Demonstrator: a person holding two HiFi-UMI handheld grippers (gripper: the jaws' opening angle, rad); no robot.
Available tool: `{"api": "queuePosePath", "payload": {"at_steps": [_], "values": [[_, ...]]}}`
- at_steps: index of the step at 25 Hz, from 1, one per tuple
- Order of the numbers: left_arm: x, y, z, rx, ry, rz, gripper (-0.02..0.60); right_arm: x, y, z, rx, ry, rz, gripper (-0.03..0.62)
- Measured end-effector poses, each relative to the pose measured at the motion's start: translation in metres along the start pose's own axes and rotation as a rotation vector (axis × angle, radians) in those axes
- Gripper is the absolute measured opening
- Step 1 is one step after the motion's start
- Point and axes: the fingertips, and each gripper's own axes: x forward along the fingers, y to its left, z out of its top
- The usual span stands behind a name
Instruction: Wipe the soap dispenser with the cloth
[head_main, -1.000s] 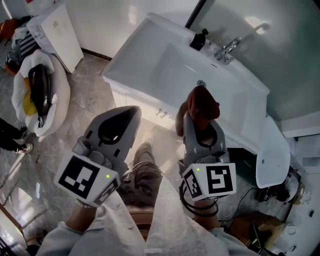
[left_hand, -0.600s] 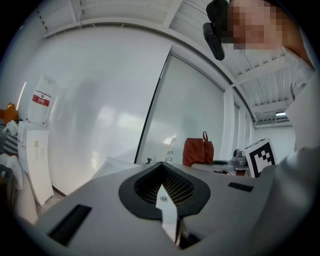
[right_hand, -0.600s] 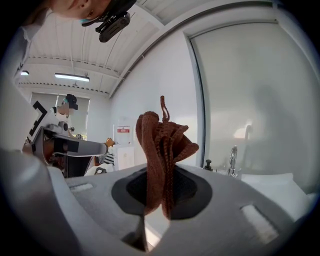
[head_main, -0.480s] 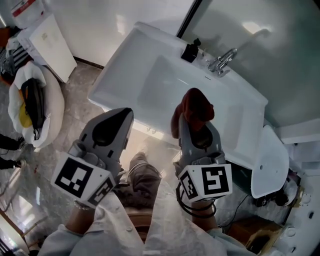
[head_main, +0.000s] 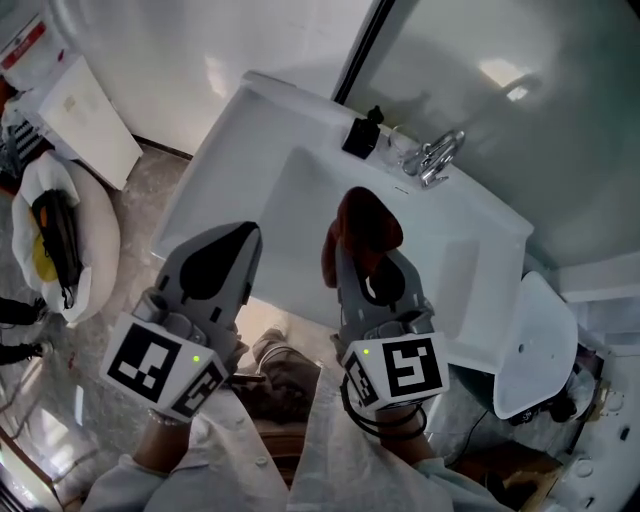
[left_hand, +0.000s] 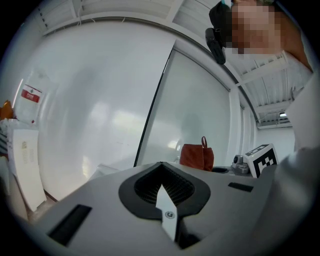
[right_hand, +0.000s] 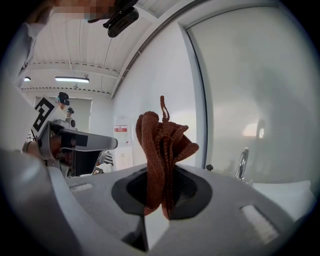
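Pinching the cloth (right_hand: 161, 150) in my right gripper (right_hand: 159, 209), left gripper (left_hand: 161, 191) closed on nothing, I feared tipping the unbraced soap dispenser (head_main: 361, 136).

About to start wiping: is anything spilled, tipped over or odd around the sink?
Nothing stands out. The soap dispenser stands upright on the sink's back rim beside the tap, with no spill visible. The cloth is bunched in the shut right gripper; the left gripper is shut and empty.
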Motion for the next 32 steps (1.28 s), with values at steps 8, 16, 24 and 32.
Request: {"api": "queuePosePath", "payload": {"at_steps": [8,16,24,32], "values": [[0.050,0.006,0.005,-0.004,0.016,-0.005,0.005,0.025,-0.045,0.002,0.006,0.005,-0.009,0.055],[0.069,0.000,0.008,-0.007,0.028,-0.016,0.005,0.023,-0.064,0.000,0.031,0.019,-0.023,0.055],[0.083,-0.009,0.020,0.016,0.036,-0.075,0.005,0.021,-0.071,0.008,0.042,-0.001,-0.057,0.055],[0.111,-0.009,0.034,0.062,0.039,-0.174,0.005,0.035,-0.088,0.011,0.035,0.010,-0.129,0.055]]}}
